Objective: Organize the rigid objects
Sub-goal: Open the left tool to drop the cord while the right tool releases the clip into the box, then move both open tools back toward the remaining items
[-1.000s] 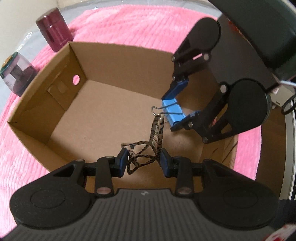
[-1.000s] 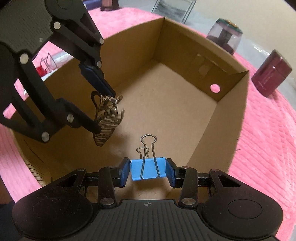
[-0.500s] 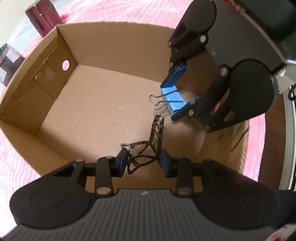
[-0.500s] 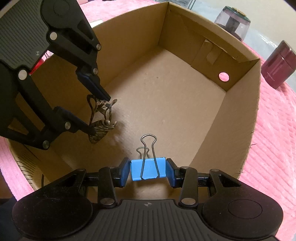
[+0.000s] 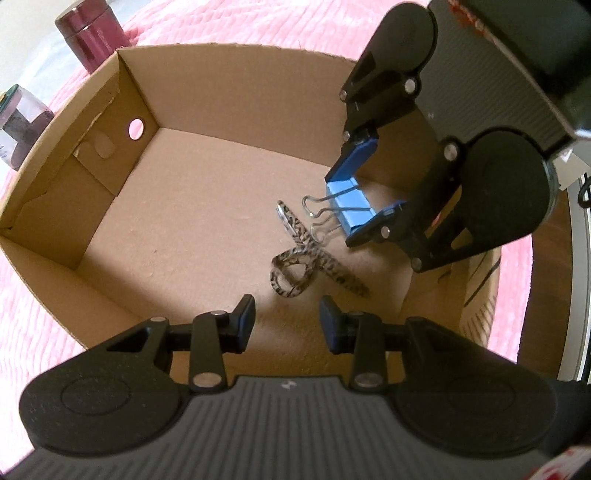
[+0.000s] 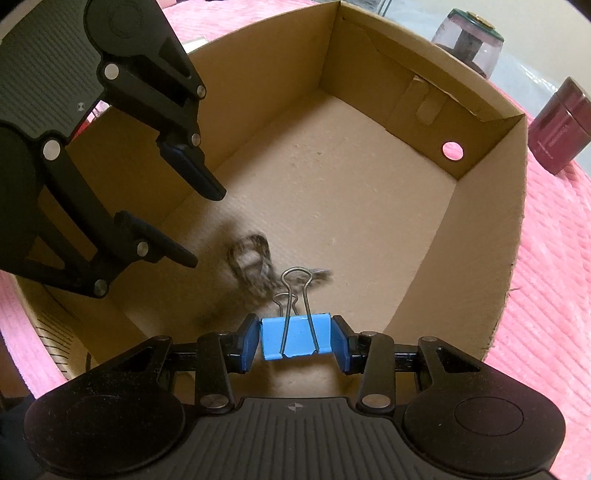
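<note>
An open cardboard box (image 5: 229,66) (image 6: 480,229) sits on a pink cloth. A tortoiseshell-patterned hair clip (image 5: 306,258) lies on the box floor; it shows blurred in the right wrist view (image 6: 255,269). My left gripper (image 5: 286,323) (image 6: 203,225) is open and empty, just above and near the clip. My right gripper (image 6: 295,341) (image 5: 365,210) is shut on a blue binder clip (image 6: 295,339) (image 5: 351,210), held inside the box over its floor, its wire handles close above the hair clip.
A dark red cylindrical jar (image 5: 90,35) (image 6: 559,125) and a clear container with a green lid (image 5: 20,122) (image 6: 469,44) stand on the pink cloth (image 5: 40,302) beyond the box's far wall, which has a round hole (image 5: 135,128).
My left gripper opened and let go of the hair clip, which dropped onto the box floor. Both grippers have sunk lower into the box. The right still holds the binder clip.
</note>
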A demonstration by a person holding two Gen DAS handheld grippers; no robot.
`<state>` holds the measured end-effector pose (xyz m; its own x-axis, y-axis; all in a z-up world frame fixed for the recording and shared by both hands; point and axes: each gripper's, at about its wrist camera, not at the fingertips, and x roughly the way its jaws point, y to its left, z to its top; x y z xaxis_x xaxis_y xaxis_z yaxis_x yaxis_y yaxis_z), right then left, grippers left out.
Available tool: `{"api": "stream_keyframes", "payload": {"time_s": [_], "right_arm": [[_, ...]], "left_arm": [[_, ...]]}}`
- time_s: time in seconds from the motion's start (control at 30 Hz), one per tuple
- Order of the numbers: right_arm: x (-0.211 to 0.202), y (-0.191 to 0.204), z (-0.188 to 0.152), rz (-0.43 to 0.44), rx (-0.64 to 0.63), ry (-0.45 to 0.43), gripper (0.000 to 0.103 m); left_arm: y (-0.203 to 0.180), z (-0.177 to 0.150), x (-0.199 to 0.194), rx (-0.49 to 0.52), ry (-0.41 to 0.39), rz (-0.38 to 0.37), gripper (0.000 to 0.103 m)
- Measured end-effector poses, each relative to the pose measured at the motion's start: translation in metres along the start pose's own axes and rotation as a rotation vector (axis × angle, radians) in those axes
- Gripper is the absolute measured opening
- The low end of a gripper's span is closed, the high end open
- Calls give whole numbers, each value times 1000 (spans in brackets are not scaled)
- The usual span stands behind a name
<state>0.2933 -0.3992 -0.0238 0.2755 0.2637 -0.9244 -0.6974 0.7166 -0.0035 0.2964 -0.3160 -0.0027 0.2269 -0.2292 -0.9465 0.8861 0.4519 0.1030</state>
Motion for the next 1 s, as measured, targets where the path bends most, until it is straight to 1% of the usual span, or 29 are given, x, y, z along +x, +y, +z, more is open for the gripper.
{"api": "stream_keyframes", "payload": {"time_s": [0.3,0.47,0.57,0.63,0.73,0.9,1.0], "right_arm": [[7,3,5,-15,-1,27,38],[6,3,6,-23,13,22,38],[0,4,5,-36,22,3,39],[-10,5,3,-50,40,-24,38],[-31,8,0,-65,75,-91,38],[-75,28,-7,-119,136,-248,38],[-101,45,-13,-153,181,-336,38]], "left_arm": [[8,-3,-21,-30,-65,11,33],[10,-6,-30,-46,-91,14,33],[11,-10,-37,-69,-123,20,33],[12,-14,-46,-93,-153,22,33],[12,-21,-62,-126,-210,32,33],[9,-41,-97,-194,-321,57,33],[3,-59,-119,-238,-390,79,34]]}}
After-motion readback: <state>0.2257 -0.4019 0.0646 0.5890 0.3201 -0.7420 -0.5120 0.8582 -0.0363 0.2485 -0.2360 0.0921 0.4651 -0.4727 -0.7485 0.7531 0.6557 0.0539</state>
